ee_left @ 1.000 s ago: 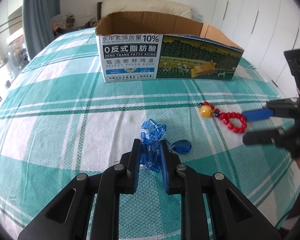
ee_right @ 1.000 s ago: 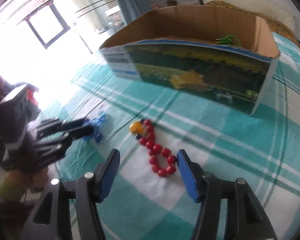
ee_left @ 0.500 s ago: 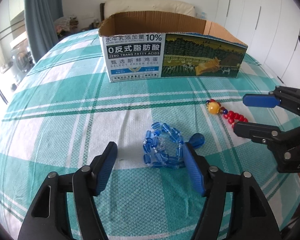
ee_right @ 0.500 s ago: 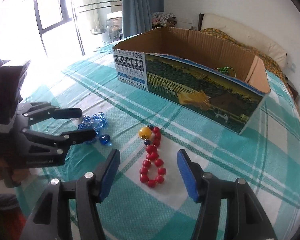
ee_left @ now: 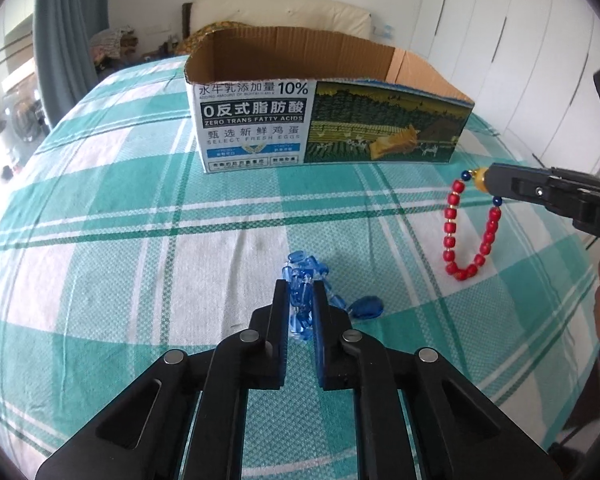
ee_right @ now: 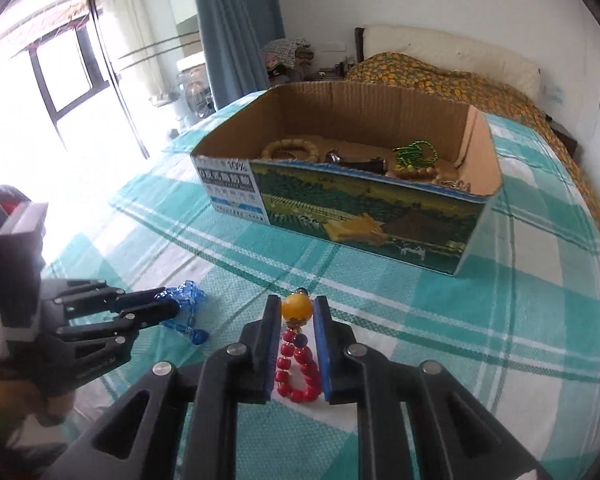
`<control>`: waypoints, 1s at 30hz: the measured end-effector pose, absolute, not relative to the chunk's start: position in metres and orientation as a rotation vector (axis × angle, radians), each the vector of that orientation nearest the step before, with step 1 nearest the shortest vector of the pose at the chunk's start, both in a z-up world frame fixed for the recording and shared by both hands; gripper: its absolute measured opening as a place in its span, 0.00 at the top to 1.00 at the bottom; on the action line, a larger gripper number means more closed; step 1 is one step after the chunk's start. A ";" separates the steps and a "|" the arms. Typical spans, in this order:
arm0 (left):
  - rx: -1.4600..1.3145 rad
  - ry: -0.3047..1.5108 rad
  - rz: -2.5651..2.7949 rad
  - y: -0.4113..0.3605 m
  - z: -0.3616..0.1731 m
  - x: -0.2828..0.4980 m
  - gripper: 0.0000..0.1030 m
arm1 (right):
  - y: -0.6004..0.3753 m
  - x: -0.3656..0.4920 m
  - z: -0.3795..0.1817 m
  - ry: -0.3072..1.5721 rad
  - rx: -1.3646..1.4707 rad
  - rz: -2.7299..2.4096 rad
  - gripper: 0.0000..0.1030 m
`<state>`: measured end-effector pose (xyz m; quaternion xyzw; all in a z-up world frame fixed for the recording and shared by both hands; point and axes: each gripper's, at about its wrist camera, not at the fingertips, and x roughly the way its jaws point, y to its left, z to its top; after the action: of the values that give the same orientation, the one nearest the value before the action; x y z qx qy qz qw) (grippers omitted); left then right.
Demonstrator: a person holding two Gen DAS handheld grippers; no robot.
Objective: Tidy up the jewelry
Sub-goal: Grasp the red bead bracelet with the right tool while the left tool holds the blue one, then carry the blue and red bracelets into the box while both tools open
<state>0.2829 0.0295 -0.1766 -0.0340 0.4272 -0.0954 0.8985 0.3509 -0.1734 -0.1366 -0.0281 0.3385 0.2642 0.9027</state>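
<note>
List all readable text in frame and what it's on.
All on the cardboard box, end panel:
"水牛乳添加量 10%"
"0反式脂肪酸"
"ZERO TRANS FATTY ACIDS"
"甄选新鲜鸡蛋"
"SELECT FRESH EGGS"
Small blue and white labels below: too small to read.
Right gripper body: white lettering cut off, unreadable.

Left gripper (ee_left: 300, 300) tilts downward, jaws pinched tight; right gripper (ee_right: 297, 312) angles down too, jaws closing.

A red bead bracelet (ee_right: 298, 372) hung from the right tongs (ee_right: 297, 312) by its amber bead; blue glass beads (ee_left: 302, 300) lay bunched between the left tongs (ee_left: 300, 300).
</note>
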 end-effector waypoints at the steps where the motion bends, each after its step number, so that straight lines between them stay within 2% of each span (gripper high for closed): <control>1: -0.101 0.877 -0.212 0.033 -0.170 0.282 0.92 | -0.182 0.347 -0.130 0.698 -0.026 0.547 0.84; 10: -0.220 0.800 -0.279 0.055 -0.113 0.275 0.92 | -0.215 0.320 -0.088 0.638 0.107 0.572 0.84; 17: -0.208 0.753 -0.289 0.065 -0.071 0.285 0.92 | -0.217 0.321 -0.067 0.605 0.117 0.584 0.84; 24: -0.188 0.707 -0.282 0.068 -0.037 0.322 0.92 | -0.219 0.350 -0.035 0.559 0.133 0.568 0.84; 30: -0.157 0.714 -0.283 0.056 -0.029 0.373 0.92 | -0.212 0.401 -0.014 0.559 0.145 0.544 0.84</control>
<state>0.3731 0.0564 -0.0292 -0.0767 0.3477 -0.1379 0.9242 0.4010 -0.2119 -0.0138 0.0705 0.2721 0.2648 0.9224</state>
